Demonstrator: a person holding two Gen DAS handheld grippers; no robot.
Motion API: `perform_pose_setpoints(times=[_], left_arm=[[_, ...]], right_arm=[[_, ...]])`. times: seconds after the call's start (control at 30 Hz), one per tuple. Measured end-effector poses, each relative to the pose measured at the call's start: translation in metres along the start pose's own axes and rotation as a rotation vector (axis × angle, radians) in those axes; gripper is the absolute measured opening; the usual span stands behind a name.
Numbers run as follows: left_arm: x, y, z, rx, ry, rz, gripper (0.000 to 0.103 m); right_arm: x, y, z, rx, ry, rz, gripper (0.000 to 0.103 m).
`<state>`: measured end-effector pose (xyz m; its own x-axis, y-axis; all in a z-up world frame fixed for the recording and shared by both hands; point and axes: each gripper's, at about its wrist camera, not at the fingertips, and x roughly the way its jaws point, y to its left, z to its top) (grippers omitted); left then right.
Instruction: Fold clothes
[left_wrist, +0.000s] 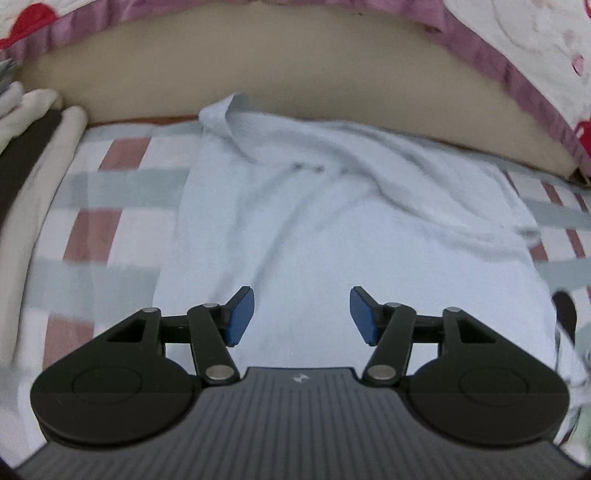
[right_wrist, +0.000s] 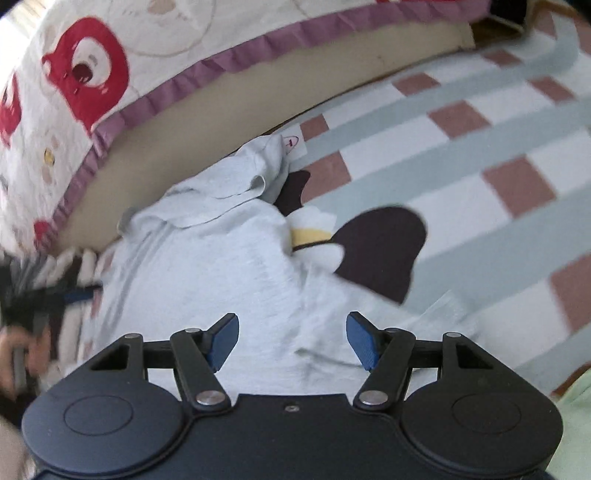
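Note:
A pale blue garment (left_wrist: 332, 229) lies spread and wrinkled on a checked bedsheet (left_wrist: 110, 206). My left gripper (left_wrist: 302, 315) is open and empty, hovering over the garment's near part. In the right wrist view the same garment (right_wrist: 207, 258) lies partly folded over itself, with a dark, white and yellow print (right_wrist: 376, 247) showing at its right side. My right gripper (right_wrist: 291, 339) is open and empty just above the garment. The other hand-held gripper (right_wrist: 33, 302) shows blurred at the far left of the right wrist view.
A beige padded edge (left_wrist: 295, 74) runs behind the garment, with a white quilt (right_wrist: 92, 74) with red prints and a purple frill above it. Folded pale clothes (left_wrist: 33, 122) lie at the left. A light green cloth (right_wrist: 576, 413) shows at the lower right.

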<state>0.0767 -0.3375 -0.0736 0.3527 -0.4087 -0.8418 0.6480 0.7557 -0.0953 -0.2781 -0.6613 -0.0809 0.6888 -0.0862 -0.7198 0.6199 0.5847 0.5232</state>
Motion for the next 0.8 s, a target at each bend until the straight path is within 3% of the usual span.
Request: perform_pose_setpoints(times=[0.1, 0.2, 0.27, 0.3, 0.33, 0.37, 0.47, 0.6, 0.67, 0.73, 0.8], left_arm=[[-0.007, -0.012, -0.021, 0.107, 0.027, 0.047, 0.057], [-0.008, -0.012, -0.004, 0.144, 0.122, 0.060, 0.057], [-0.016, -0.006, 0.013, 0.121, 0.114, 0.035, 0.057], [-0.020, -0.003, 0.016, 0.130, 0.100, 0.016, 0.060], [-0.025, 0.000, 0.017, 0.145, 0.083, -0.004, 0.069], [-0.030, 0.003, 0.019, 0.159, 0.067, -0.025, 0.075], [-0.031, 0.029, -0.002, 0.176, 0.032, 0.007, 0.076], [-0.011, 0.066, -0.033, 0.161, 0.066, 0.095, 0.076], [-0.005, 0.084, -0.034, 0.099, 0.078, 0.112, 0.076], [-0.005, 0.102, -0.033, 0.008, 0.037, 0.095, 0.076], [0.001, 0.117, -0.030, -0.081, 0.090, 0.128, 0.075]], right_arm=[[0.010, 0.024, 0.000, -0.007, 0.017, -0.010, 0.069], [-0.009, 0.065, 0.007, -0.127, -0.032, -0.152, 0.069], [-0.027, 0.093, 0.014, -0.239, -0.076, -0.221, 0.069], [-0.033, 0.101, 0.018, -0.275, -0.072, -0.201, 0.069], [-0.038, 0.107, 0.021, -0.302, -0.063, -0.170, 0.069], [-0.038, 0.106, 0.021, -0.312, -0.052, -0.138, 0.069], [-0.031, 0.090, 0.010, -0.307, -0.021, -0.062, 0.069], [0.000, 0.047, -0.023, -0.335, 0.012, -0.123, 0.069], [0.017, 0.027, -0.028, -0.329, 0.023, -0.171, 0.069], [0.033, 0.013, -0.023, -0.317, 0.033, -0.181, 0.069], [0.049, 0.011, -0.013, -0.349, 0.043, -0.191, 0.069]])
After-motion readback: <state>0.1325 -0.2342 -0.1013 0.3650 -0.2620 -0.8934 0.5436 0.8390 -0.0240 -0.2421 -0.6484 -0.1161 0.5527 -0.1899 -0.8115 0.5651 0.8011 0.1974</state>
